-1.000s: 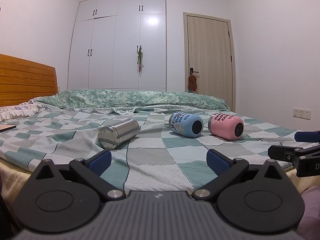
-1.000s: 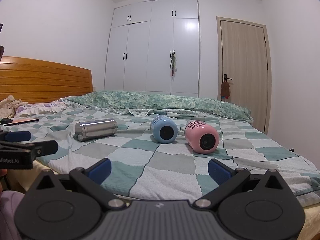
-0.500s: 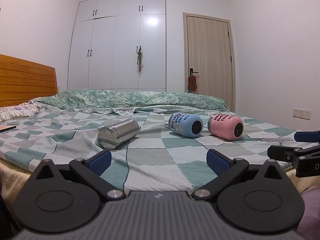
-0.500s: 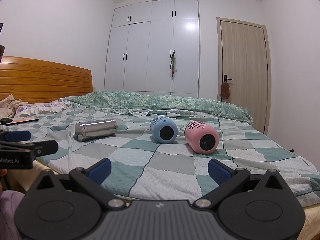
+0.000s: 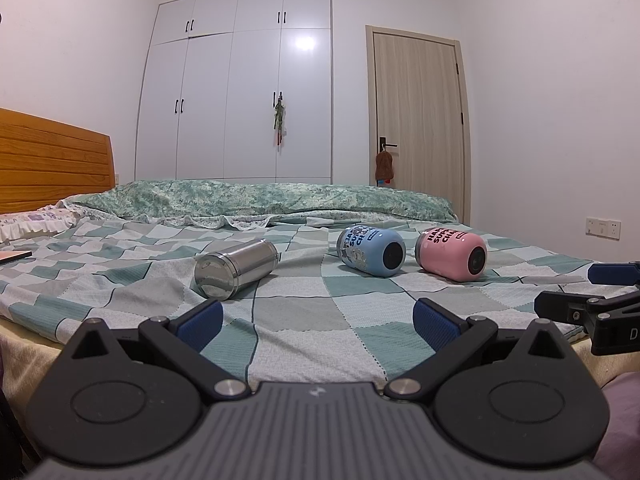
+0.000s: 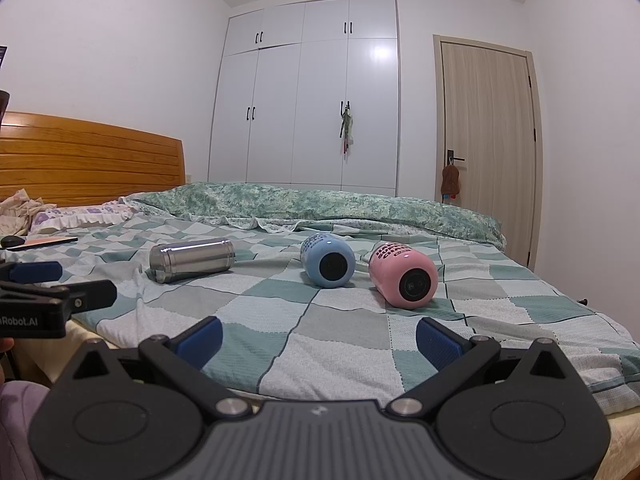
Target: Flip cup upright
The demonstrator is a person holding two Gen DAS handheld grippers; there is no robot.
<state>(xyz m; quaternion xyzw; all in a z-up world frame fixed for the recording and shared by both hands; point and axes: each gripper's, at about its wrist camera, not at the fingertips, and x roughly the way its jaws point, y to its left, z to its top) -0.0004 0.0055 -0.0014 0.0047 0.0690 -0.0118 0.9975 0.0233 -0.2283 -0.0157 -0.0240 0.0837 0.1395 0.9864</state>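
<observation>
3 cups lie on their sides on checked bedspread, none upright: steel cup leftmost, blue cup mid, pink cup rightmost. Contents not visible. Left gripper and right gripper: jaws wide apart, holding nothing, short of cups. Right view only: phone nr pillow.

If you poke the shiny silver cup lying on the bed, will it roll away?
Probably a little. The silver cup lies on its side and is round, so a sideways nudge could roll it. The soft, wrinkled checked blanket would likely stop it soon. Its smooth metal may feel slippery to the open left gripper.
</observation>
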